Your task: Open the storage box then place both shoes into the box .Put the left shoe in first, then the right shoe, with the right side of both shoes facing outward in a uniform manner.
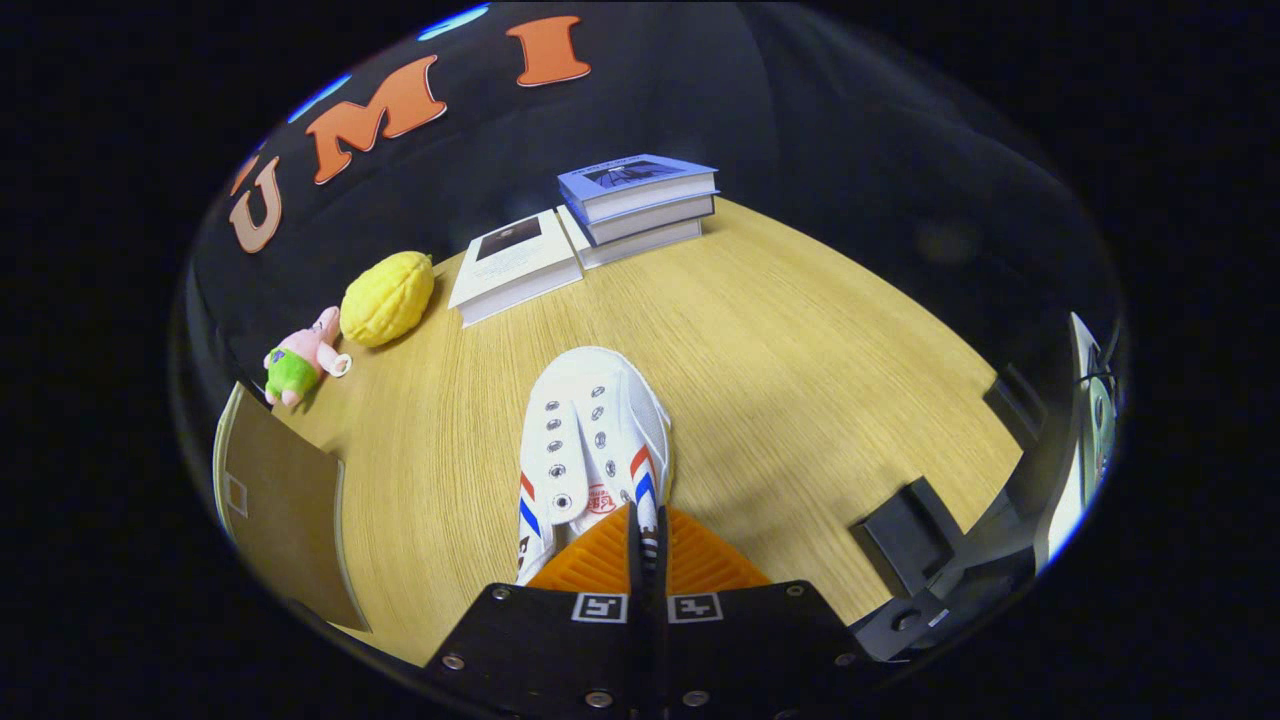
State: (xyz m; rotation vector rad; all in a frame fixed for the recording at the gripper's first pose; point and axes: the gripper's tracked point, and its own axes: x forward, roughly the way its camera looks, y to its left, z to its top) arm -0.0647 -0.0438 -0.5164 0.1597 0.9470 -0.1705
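Wooden tabletop point(800, 360), hand-held gripper point(645, 545) clamping shoe point(590, 430), toe pointing away.

The gripper point(645, 545) has ribbed jaws, a screwed black body and two square, seemingly coded, markers.

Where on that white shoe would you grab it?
At the heel-side collar, coming from behind. The white shoe points its toe away toward the books, and its thin opening rim fits between closed fingers; the gripper appears shut on it there.
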